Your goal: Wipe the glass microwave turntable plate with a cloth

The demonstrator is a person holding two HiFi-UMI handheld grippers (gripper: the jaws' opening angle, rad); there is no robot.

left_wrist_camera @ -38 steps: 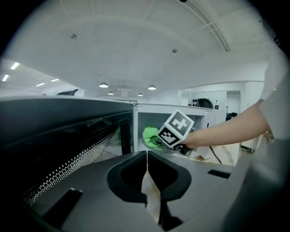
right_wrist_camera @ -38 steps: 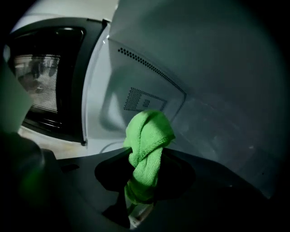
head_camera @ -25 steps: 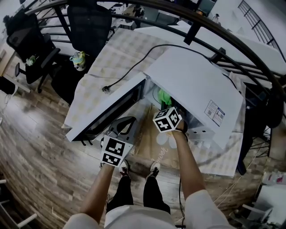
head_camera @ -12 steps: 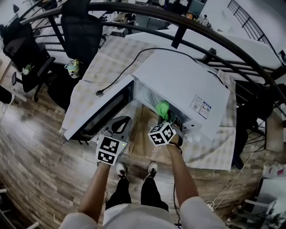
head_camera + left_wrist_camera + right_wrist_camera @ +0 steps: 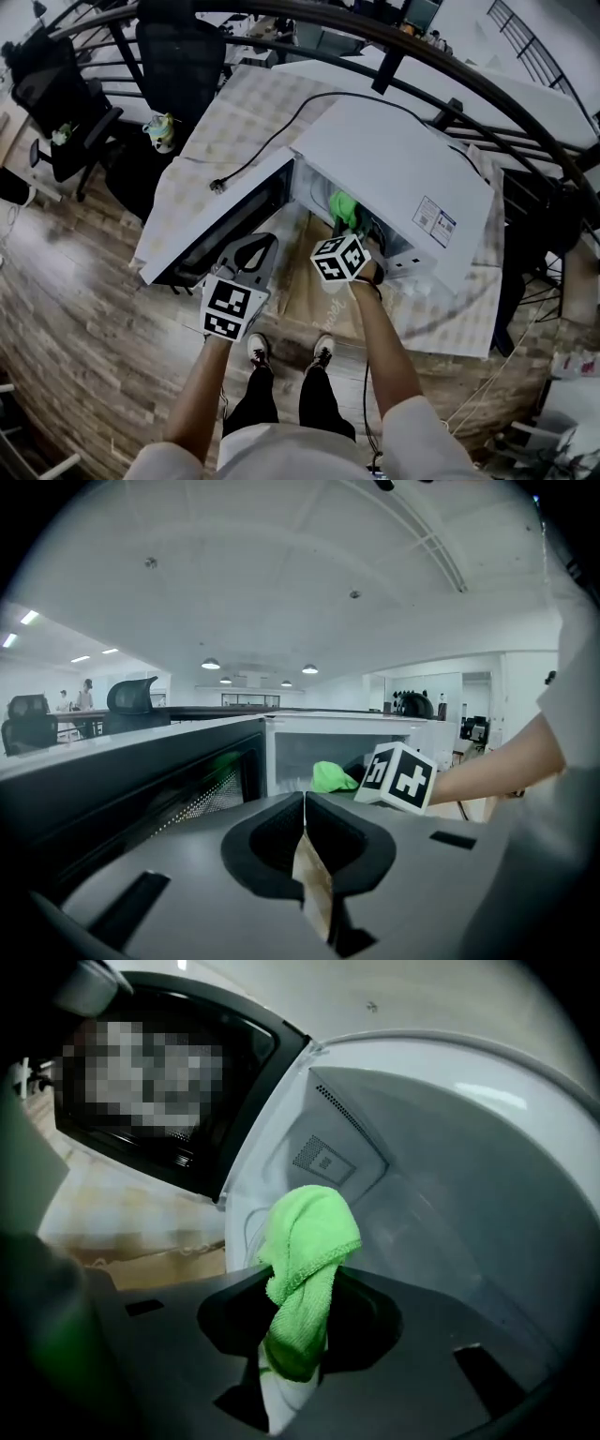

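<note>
Right gripper [image 5: 298, 1321] clamped tight on the green cloth [image 5: 307, 1241], jaws pinching its lower half. Left gripper [image 5: 305, 808] closed right up with nothing gripped (only a tan sliver showing through the seam).

Against a second ago, hardly any change: right gripper still at the mouth of the microwave [image 5: 398, 173], cloth still just inside the opening, left gripper still idle out in front.

Cloth bunched into a narrow roll, long axis lying along the jaws. Rounded free end pointing into the microwave toward its back wall, pinched end nearest the holder.

Glass turntable plate [image 5: 242, 1237] only faintly seen, as a curved rim on the microwave's floor just left of the cloth (hard to be sure).

Microwave door [image 5: 220, 230] swung wide to the microwave's left, left gripper just in front of its lower edge.

Black power cord [image 5: 221, 184] trailing from behind the microwave across the checked tablecloth [image 5: 234, 112], plug end lying loose.

Black office chairs [image 5: 183, 47] beyond the microwave, wooden floor [image 5: 84, 309] in front of it, with the person's shoes [image 5: 258, 349] below the two forearms.
</note>
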